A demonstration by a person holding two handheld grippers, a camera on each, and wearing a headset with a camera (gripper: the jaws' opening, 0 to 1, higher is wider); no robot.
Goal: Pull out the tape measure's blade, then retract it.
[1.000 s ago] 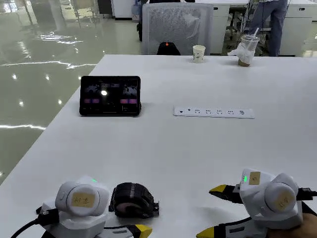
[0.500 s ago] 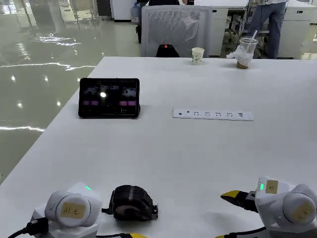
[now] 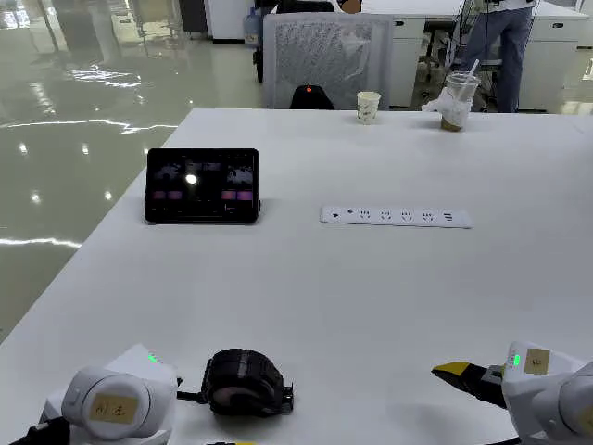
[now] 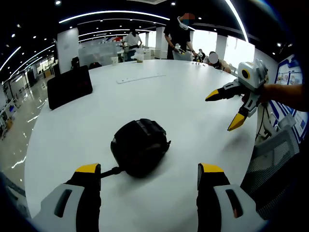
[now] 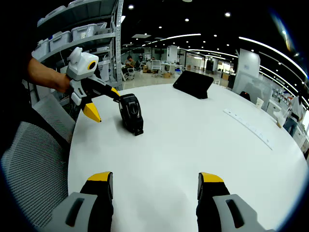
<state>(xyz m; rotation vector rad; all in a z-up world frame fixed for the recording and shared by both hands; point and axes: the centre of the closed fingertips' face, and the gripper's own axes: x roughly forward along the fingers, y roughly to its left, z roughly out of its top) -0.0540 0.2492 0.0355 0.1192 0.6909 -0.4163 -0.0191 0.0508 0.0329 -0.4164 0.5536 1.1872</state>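
- Head view: the black tape measure (image 3: 246, 382) sat on the white desk (image 3: 371, 297), close to the near edge and left of centre.
- The left tool (image 4: 149, 168) was at the tape measure's near-left. In the left gripper view its two yellow-tipped jaws stood spread wide, one on each side of the case, with the case between them and just ahead of the tips.
- A short black strap ran from the case toward the left-hand jaw. I could not judge contact between tool and case from that view. In the right gripper view one jaw lay along the top of the case, possibly touching it.
- The right tool (image 5: 155, 177) had its jaws spread, with nothing between them and bare desk beneath. It was well apart from the tape measure, off to its right.
- Farther up the desk, a dark tablet (image 3: 202, 184) stood propped on the left and a white power strip (image 3: 396, 217) lay flat near the middle.
- At the far edge were a paper cup (image 3: 369, 106) and a clear plastic cup with a straw (image 3: 458, 97), set apart from each other. A grey mesh chair (image 3: 329, 60) stood behind the desk.
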